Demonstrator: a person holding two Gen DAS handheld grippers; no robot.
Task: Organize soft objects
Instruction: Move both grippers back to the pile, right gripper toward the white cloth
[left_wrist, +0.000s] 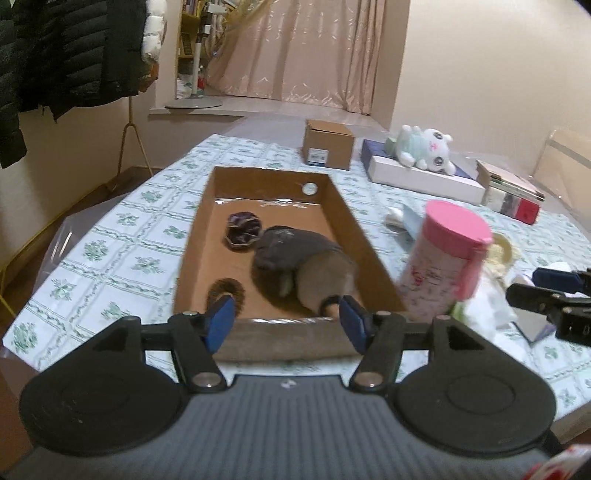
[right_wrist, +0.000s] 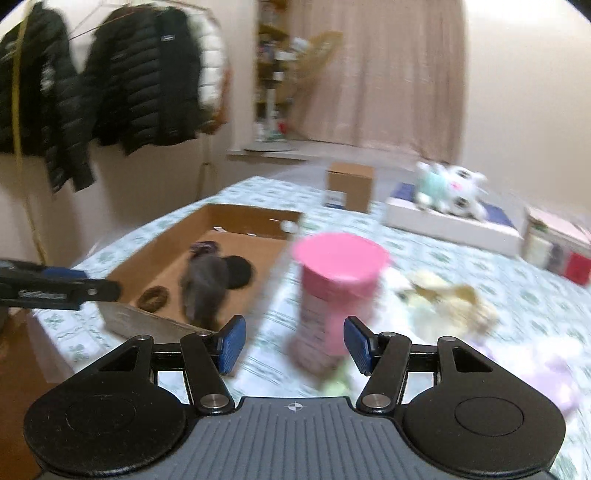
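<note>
- Our left claw (left_wrist: 286, 323) stands apart with nothing between its blue pads, at the near end of the shallow brown cardboard tray (left_wrist: 354, 225) on the green-patterned table (left_wrist: 122, 251).
- Our right claw (right_wrist: 293, 345) is likewise parted and empty.
- A grey-brown plush toy (left_wrist: 295, 258) lies in the tray, with a dark purple scrunchie (left_wrist: 243, 230) to its far left and a brown one (left_wrist: 225, 291) to its near left.
- A pink-lidded cylindrical container (left_wrist: 443, 258) stands right of the tray.
</note>
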